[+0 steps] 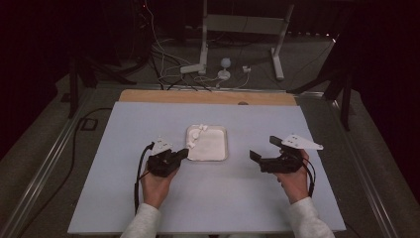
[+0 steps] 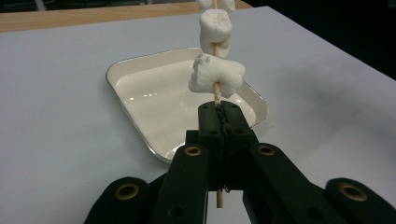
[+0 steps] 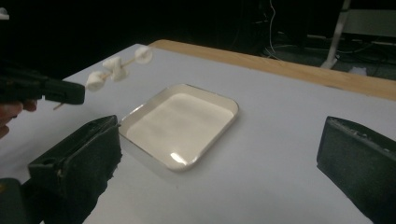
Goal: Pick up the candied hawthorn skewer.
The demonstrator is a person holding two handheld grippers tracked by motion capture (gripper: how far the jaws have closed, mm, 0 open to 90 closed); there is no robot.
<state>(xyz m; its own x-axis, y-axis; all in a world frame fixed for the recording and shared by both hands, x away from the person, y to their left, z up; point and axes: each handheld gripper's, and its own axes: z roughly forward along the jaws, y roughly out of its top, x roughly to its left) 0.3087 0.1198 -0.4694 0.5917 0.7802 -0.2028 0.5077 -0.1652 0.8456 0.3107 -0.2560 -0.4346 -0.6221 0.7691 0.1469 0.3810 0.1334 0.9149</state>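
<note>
A thin wooden skewer (image 2: 216,94) carries three white marshmallows (image 2: 215,76) and sticks up out of my left gripper (image 2: 219,111), whose jaws are shut on the stick. From above, the left gripper (image 1: 184,153) is at the left edge of a shallow white tray (image 1: 214,148), with the marshmallow skewer (image 1: 196,135) slanting over the tray's left corner. The tray (image 2: 154,98) holds nothing. My right gripper (image 1: 264,148) hovers to the right of the tray, jaws wide apart and holding nothing. In the right gripper view the tray (image 3: 182,121) lies ahead between the open jaws, with the skewer (image 3: 116,70) at upper left.
The pale blue-grey tabletop (image 1: 208,198) ends in a wooden strip (image 1: 208,96) at its far edge. Beyond it, on the floor, are cables and the white legs of a stand (image 1: 203,64). Dark surroundings lie on both sides.
</note>
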